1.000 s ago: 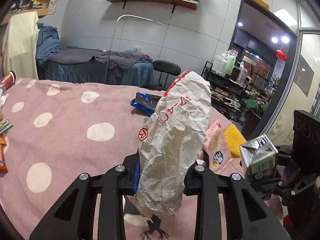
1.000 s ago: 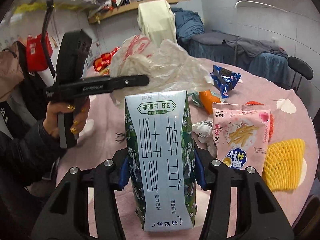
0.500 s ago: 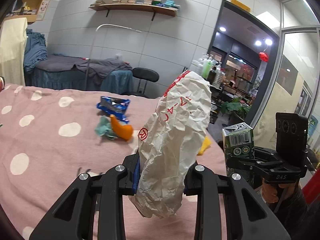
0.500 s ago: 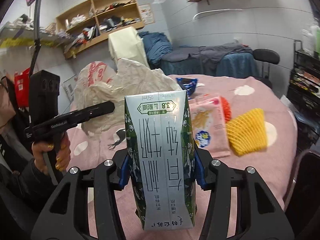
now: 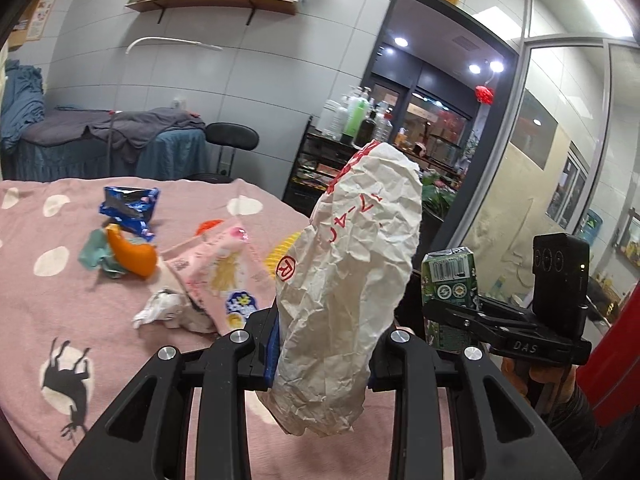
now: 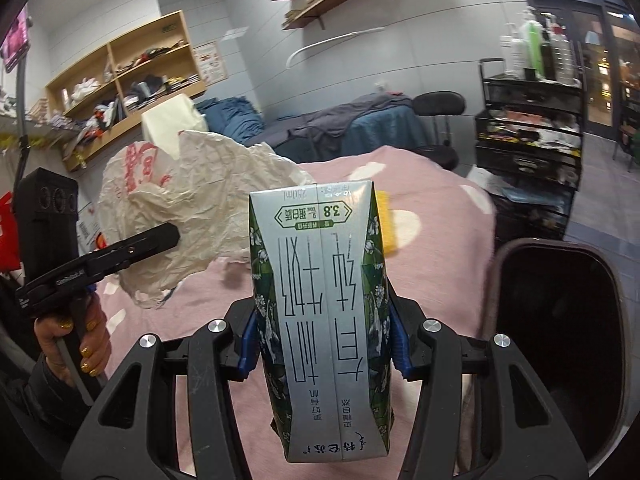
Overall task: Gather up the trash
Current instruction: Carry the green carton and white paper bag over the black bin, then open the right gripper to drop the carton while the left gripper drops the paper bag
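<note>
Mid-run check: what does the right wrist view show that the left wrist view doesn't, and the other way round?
Only the right wrist view: a dark trash bin beside the table and wooden cubby shelves. Only the left wrist view: a blue wrapper, an orange peel and a pink snack bag on the pink tablecloth. Both: the crumpled paper bag in the left claw and the milk carton in the right claw.

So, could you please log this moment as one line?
left gripper: shut on paper bag | right gripper: shut on milk carton | bin: open, beside table
</note>
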